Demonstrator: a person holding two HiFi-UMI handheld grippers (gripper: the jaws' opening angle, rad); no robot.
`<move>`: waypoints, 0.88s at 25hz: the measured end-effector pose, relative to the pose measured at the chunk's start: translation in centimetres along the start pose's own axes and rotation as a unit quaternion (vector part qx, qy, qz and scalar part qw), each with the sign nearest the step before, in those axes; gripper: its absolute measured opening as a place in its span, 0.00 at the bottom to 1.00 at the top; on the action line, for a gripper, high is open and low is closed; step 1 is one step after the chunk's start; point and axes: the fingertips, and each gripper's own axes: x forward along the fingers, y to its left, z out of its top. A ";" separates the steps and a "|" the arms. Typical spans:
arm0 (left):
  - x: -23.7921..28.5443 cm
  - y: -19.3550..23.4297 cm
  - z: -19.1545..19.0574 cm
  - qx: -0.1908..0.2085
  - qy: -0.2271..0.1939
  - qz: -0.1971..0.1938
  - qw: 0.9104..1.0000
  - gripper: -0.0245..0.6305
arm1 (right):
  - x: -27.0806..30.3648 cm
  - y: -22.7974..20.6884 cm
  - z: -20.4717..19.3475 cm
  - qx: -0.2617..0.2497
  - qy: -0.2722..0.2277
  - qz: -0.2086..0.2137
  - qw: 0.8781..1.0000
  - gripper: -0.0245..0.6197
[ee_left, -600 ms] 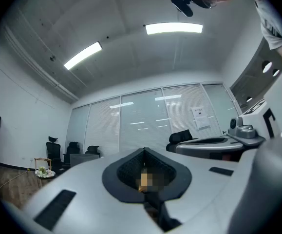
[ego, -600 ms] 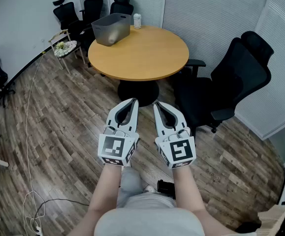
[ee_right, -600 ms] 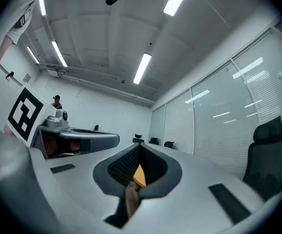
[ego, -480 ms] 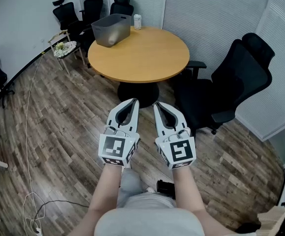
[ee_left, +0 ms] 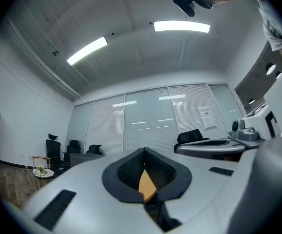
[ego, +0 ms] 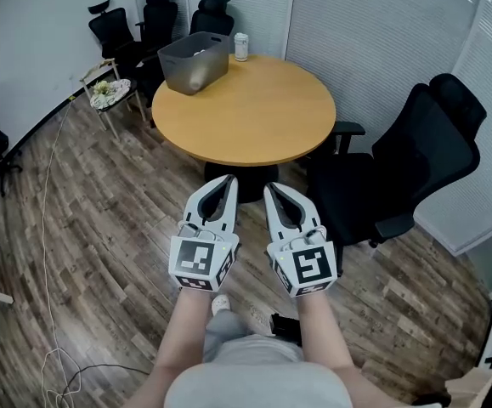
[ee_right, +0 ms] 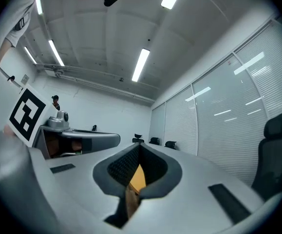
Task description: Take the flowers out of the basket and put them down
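While bare wood floor (ego: pixel 101 228) lies open at the left, the grey basket (ego: pixel 196 60) sits at the far-left rim of the round table (ego: pixel 254 134), its contents too small to tell. Well short of it, off the table's near edge, the left gripper (ego: pixel 228 179) and right gripper (ego: pixel 271 187) hang side by side, jaws closed on nothing. A black office chair (ego: pixel 415 160) crowds the right.

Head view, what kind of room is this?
Most likely an office meeting room: a round wooden table, black swivel chairs near it, and partition walls covered with blinds.
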 end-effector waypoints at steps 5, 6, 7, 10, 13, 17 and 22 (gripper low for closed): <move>2.8 4.7 -0.3 0.000 0.002 0.005 1.000 0.04 | 5.4 -0.2 -0.8 0.005 0.002 0.008 1.000 0.07; 3.2 5.6 -0.3 -0.001 0.001 0.006 1.000 0.04 | 6.4 0.0 -0.8 0.005 0.001 0.009 1.000 0.07; 3.6 6.6 -0.3 -0.002 0.001 0.006 1.000 0.04 | 7.3 0.1 -1.0 0.005 0.001 0.010 1.000 0.07; 4.8 9.2 -0.8 -0.007 -0.001 0.008 1.000 0.04 | 10.0 0.7 -1.8 0.000 0.008 0.017 1.000 0.07; 5.8 11.4 -1.4 -0.011 0.000 0.007 1.000 0.04 | 12.4 1.1 -2.5 -0.003 0.013 0.019 1.000 0.07; 6.9 14.3 -1.7 -0.014 0.002 0.007 1.000 0.04 | 15.4 1.5 -3.3 -0.003 0.016 0.017 1.000 0.07; 7.7 17.1 -1.9 -0.010 0.003 0.009 1.000 0.04 | 18.6 2.5 -4.0 -0.003 0.019 0.024 1.000 0.07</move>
